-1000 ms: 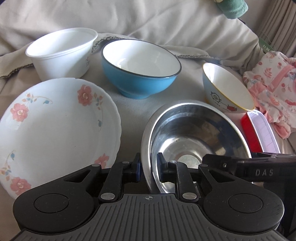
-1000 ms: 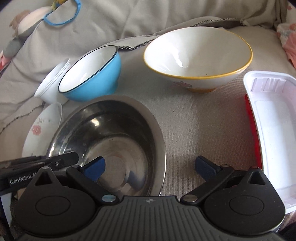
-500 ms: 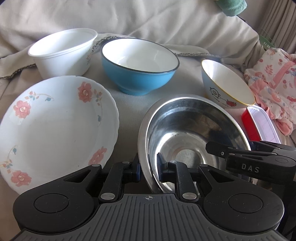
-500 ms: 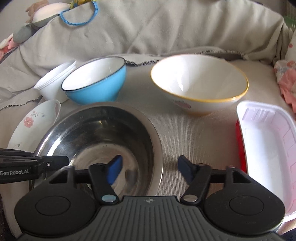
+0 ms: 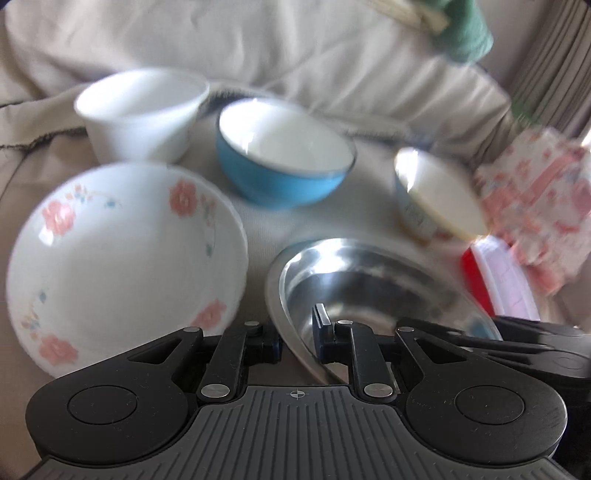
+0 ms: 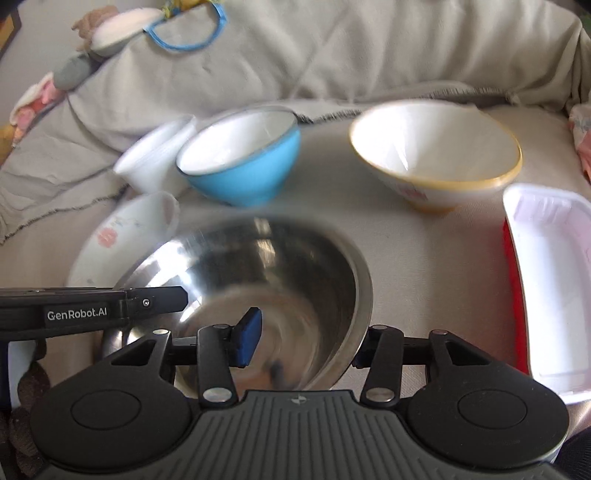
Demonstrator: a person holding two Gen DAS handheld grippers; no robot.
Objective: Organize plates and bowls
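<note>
Beige fabric-covered couch (image 5: 295,55), soft and wrinkled, carries all the dishes. Left claw (image 5: 297,339) clenched on near rim of steel bowl (image 5: 369,280); right claw (image 6: 303,339) straddles the opposite rim, one blue pad inside, other finger outside, gap looks closing but contact unclear. Two-handed hold likely since thin shiny metal rim is slippery and bowl is wide. Floral plate (image 5: 122,258), shallow glossy ceramic, just left. Blue bowl (image 5: 284,162), white plastic bowl (image 5: 140,110), yellow-rimmed conical bowl (image 6: 436,155) behind. Red-white tray (image 6: 546,280) at right.

Home, cloth-draped sofa (image 6: 332,66), soft toys (image 6: 107,33)
</note>
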